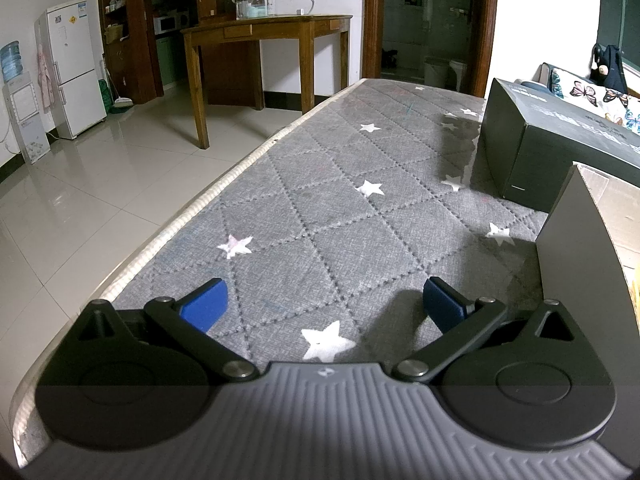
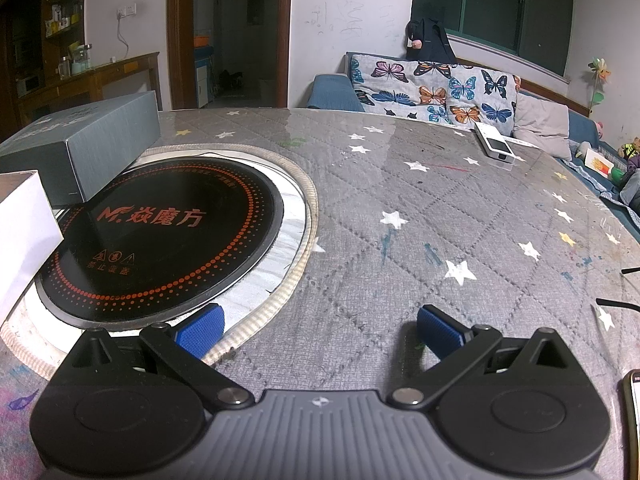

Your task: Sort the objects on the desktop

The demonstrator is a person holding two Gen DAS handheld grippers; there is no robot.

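Left wrist view: left gripper (image 1: 324, 304), blue pads spread apart and empty, sits over the grey star-patterned quilted table cover (image 1: 340, 184). A dark rectangular cardboard box (image 1: 532, 148) stands ahead at right.

Right wrist view: right gripper (image 2: 318, 328) likewise spread, empty. A small white rectangular device (image 2: 494, 145) lies far ahead; the round black induction cooktop (image 2: 160, 236) sits at left.

Both cams sit low, right over the table (image 1: 320, 200), looking fwd past their own blue fingertips. Left wrist cam hugs the table's left edge, facing the far wooden desk (image 1: 266, 30). Right wrist cam faces the far edge w/ the sofa (image 2: 440, 88) behind. Shared: the dark box (image 1: 540, 140) (image 2: 88, 140).
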